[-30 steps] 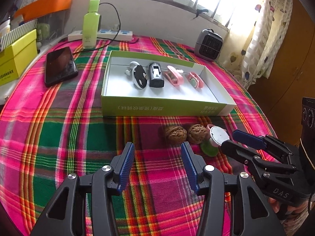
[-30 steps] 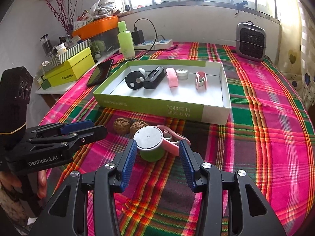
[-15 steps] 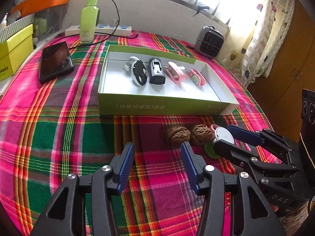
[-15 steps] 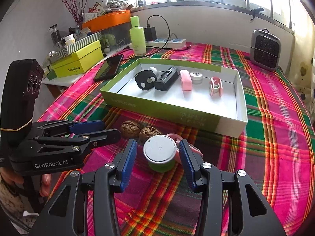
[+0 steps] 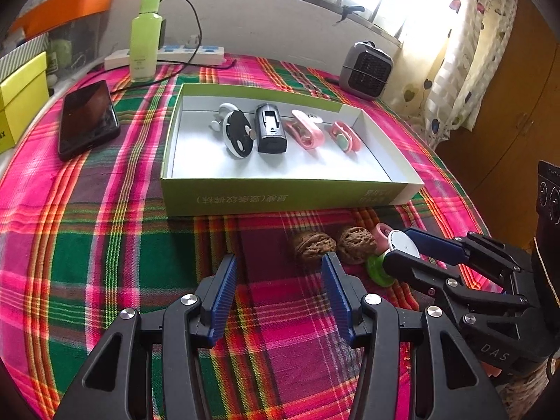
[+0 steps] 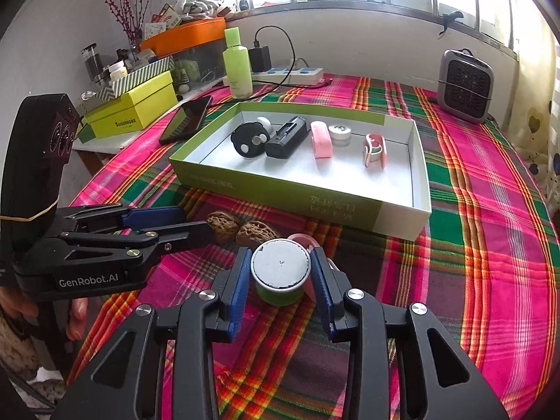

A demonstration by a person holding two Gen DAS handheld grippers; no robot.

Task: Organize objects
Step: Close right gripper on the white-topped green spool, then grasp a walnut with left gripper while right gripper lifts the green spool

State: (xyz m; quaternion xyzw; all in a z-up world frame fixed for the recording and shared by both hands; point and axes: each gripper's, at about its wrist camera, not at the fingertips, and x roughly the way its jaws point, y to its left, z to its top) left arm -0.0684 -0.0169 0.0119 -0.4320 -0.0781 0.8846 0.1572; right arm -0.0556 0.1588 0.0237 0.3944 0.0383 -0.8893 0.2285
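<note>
A small round jar [image 6: 280, 297], green with a white lid, stands on the plaid cloth between the blue pads of my right gripper [image 6: 280, 252]. The jaws are closing and both pads touch the lid's sides. A pink clip [image 6: 302, 239] lies right behind the jar. Two walnuts [image 5: 313, 246] [image 5: 357, 243] sit just left of it. My left gripper [image 5: 278, 259] hovers open and holds nothing, its right fingertip close to the nearer walnut. The green-walled box [image 5: 280, 197] behind holds a black-and-white round gadget, a black holder, pink clips and a small white jar.
A phone [image 5: 87, 119] lies left of the box. A green bottle [image 5: 145, 38] and power strip stand at the back, a small heater [image 5: 367, 70] at the back right. A yellow box [image 6: 136, 108] and clutter fill a side shelf. A person's hand [image 6: 77, 315] holds the left gripper.
The right gripper's jaws have come together onto the jar, which now sits further in between the pads. The left gripper stays open in much the same place.
</note>
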